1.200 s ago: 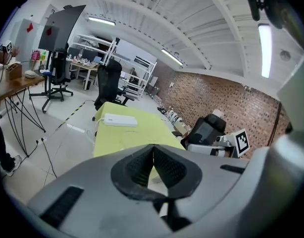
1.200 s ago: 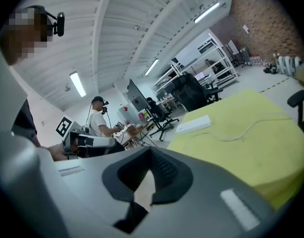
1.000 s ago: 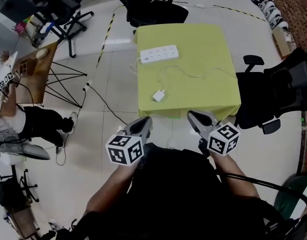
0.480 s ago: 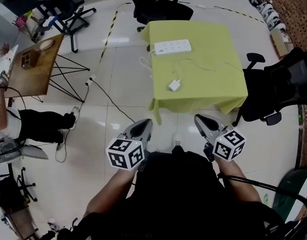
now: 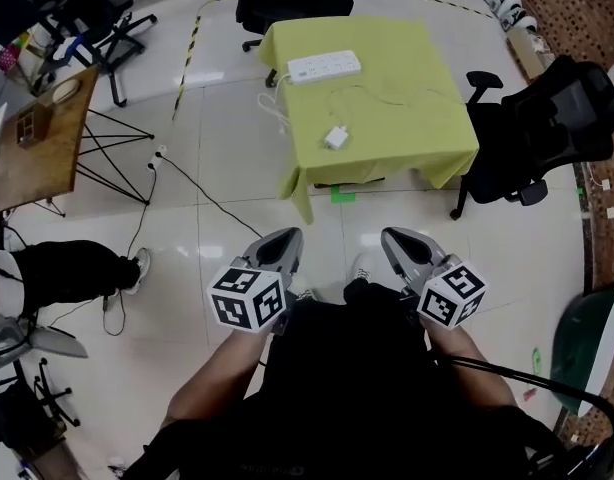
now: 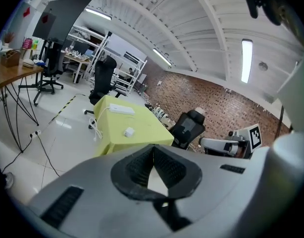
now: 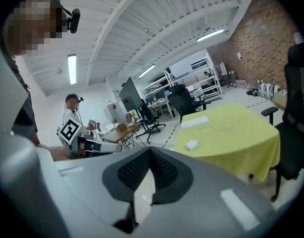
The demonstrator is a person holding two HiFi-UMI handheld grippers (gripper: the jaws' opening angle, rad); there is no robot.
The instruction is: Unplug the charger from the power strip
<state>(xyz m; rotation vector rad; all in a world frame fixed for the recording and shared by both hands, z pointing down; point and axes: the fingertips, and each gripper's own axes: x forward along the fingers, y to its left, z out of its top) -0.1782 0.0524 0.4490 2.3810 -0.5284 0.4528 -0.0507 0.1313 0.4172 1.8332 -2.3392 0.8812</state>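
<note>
A white power strip [image 5: 324, 66] lies at the far side of the table with the yellow-green cloth [image 5: 407, 118]. The white charger [image 5: 336, 137] rests on the cloth nearer me, apart from the strip, its thin cable looping across the cloth. My left gripper [image 5: 284, 238] and right gripper [image 5: 397, 236] are held close to my body over the floor, well short of the table, both shut and holding nothing. The left gripper view shows the strip [image 6: 121, 109] and charger [image 6: 128, 132] far ahead; in the right gripper view the strip [image 7: 194, 122] and charger [image 7: 192, 145] also lie far off.
A black office chair [image 5: 547, 128] stands right of the table, another [image 5: 287, 3] behind it. A wooden desk [image 5: 37, 138] on thin black legs is at left, with a cable [image 5: 187, 183] trailing over the tiles. Another person's legs [image 5: 67, 268] show at left.
The table has drawn farther from me across the frames as I back away over the floor. Both grippers stay shut close to my body.
</note>
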